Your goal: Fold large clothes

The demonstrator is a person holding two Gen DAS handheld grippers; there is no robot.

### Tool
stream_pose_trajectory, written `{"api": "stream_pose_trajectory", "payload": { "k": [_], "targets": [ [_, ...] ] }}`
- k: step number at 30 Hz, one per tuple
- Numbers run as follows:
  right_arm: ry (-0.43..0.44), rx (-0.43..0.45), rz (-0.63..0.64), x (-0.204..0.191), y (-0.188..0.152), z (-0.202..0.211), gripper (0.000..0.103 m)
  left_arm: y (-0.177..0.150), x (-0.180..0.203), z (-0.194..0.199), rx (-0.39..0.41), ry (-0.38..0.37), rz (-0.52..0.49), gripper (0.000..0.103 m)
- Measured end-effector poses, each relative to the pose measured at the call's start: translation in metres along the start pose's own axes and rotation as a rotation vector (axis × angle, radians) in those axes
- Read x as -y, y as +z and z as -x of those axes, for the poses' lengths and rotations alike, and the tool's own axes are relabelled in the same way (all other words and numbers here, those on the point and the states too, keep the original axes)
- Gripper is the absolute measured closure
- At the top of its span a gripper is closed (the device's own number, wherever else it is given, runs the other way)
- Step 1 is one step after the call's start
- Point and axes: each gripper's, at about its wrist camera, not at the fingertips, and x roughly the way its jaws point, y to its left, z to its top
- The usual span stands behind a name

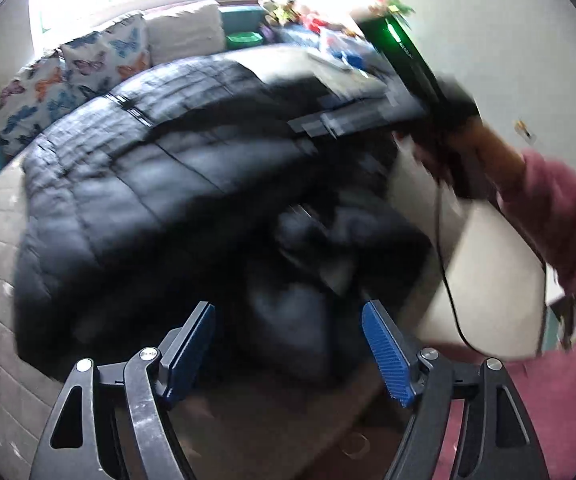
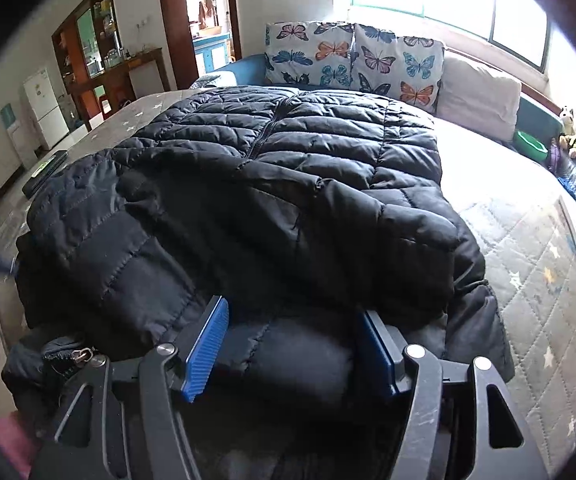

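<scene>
A black quilted puffer jacket [image 2: 288,168] lies spread on the bed [image 2: 536,280], zip running up its middle and one part folded over the near half. My right gripper [image 2: 294,308] is low over the jacket's near edge; a puffy fold sits between its blue pads [image 2: 208,344], which do not clamp it. In the blurred left wrist view the jacket [image 1: 148,184] fills the middle. My left gripper [image 1: 288,306] hangs open above its bunched near end with nothing between the fingers. A hand [image 1: 484,148] in a pink sleeve holds the other gripper at the upper right.
Two butterfly pillows [image 2: 352,58] and a beige pillow [image 2: 480,92] line the far side under the window. Toys and a green bowl [image 2: 530,144] sit at the right. A dark flat object [image 2: 44,174] lies on the bed's left edge. A black cable [image 1: 448,280] hangs at the right.
</scene>
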Motion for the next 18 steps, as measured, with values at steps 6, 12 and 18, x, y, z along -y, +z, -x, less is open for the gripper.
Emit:
{"api": "stream_pose_trajectory", "payload": {
  "k": [6, 12, 18],
  "targets": [
    [-0.007, 0.042, 0.031, -0.005, -0.004, 0.036, 0.032, -0.023, 0.017, -0.024, -0.082, -0.005, 0.016, 0.023],
    [-0.063, 0.034, 0.131, -0.011, -0.030, 0.063, 0.032, -0.028, 0.028, -0.032, -0.091, 0.046, -0.035, 0.018],
    [-0.112, -0.015, 0.176, -0.012, -0.069, 0.073, 0.032, -0.035, 0.048, -0.040, -0.096, 0.134, -0.134, 0.012]
  ]
}}
